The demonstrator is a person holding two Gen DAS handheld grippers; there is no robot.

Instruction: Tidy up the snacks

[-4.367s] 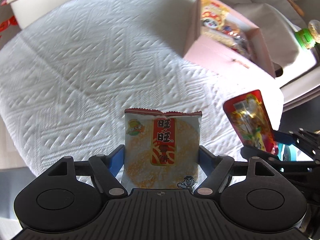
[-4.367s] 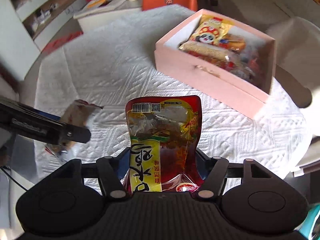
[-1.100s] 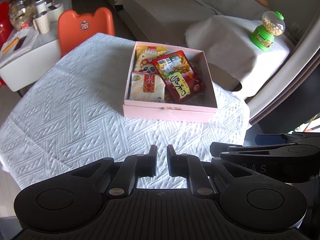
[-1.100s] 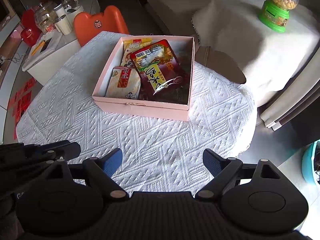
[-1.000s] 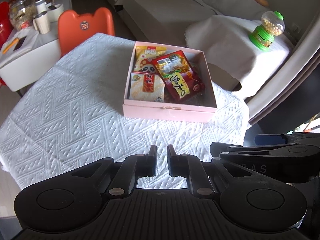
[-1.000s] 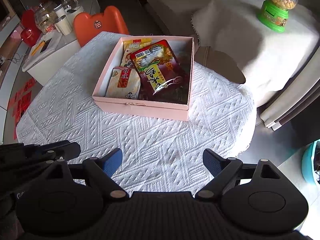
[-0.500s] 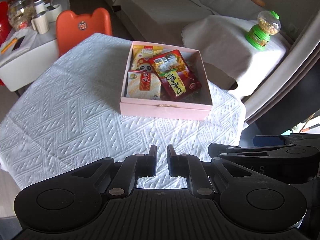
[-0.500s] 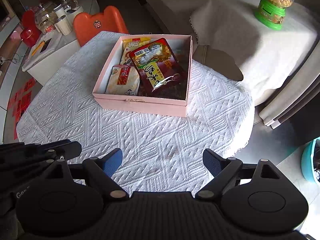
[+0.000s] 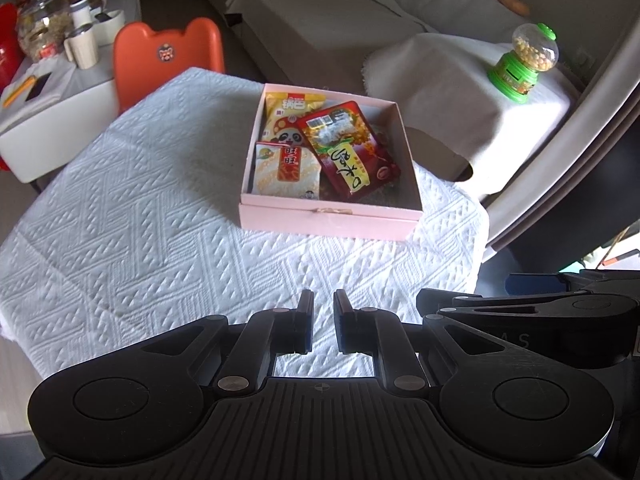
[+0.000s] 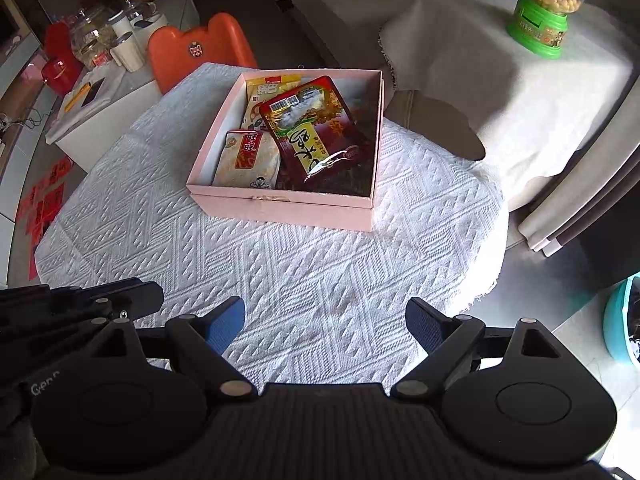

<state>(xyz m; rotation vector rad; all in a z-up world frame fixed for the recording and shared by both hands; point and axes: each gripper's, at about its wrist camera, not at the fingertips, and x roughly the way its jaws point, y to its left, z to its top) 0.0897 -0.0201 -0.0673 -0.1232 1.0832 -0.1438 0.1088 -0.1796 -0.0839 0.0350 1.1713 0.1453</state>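
Pink box sits on far half of bench, well apart from both jaws, nothing between. Inside: red packet tilted on top, rice cracker packet at near left corner, yellow panda packet behind, partly covered by both. Left gripper jaws narrow, nearly touching, empty. Right gripper jaws wide, empty, over white cloth. Orange chair beyond bench, green candy dispenser on covered side table at right
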